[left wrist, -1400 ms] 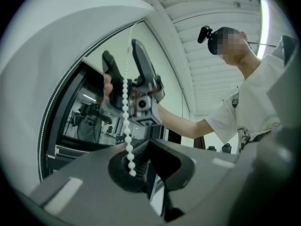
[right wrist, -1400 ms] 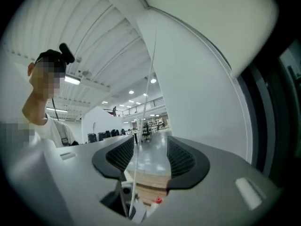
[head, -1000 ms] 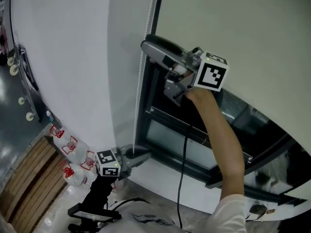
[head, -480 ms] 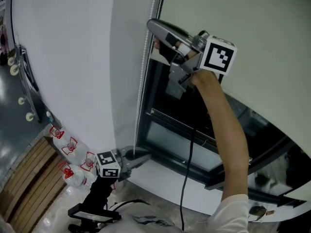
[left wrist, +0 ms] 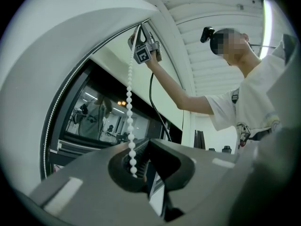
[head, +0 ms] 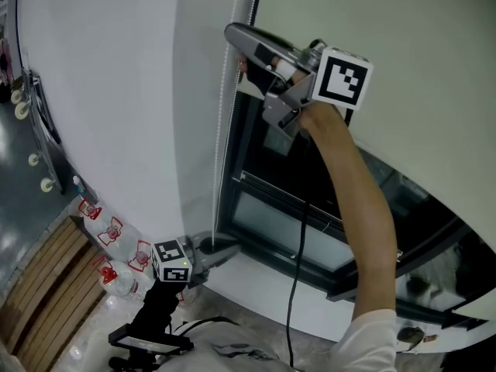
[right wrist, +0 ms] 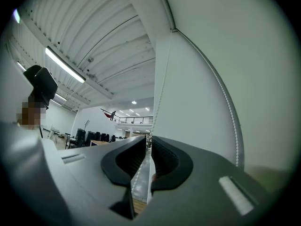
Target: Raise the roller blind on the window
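So the right tool (head: 234, 36) is up at 12 o'clock in the head view. Its jaws have just been closing and are now clenched on the bead chain (head: 223, 138). The left tool (head: 231, 249), around 7 o'clock, grips the same chain lower down. The roller blind (head: 403, 45) hangs over the window (head: 287, 223) top, toward 1 o'clock.

grey floor (head: 19, 208) at lower left, wooden slatted boards (head: 46, 301) laid on it, clear plastic bottles with red labels (head: 112, 231) in a row beside the boards, against the wall foot
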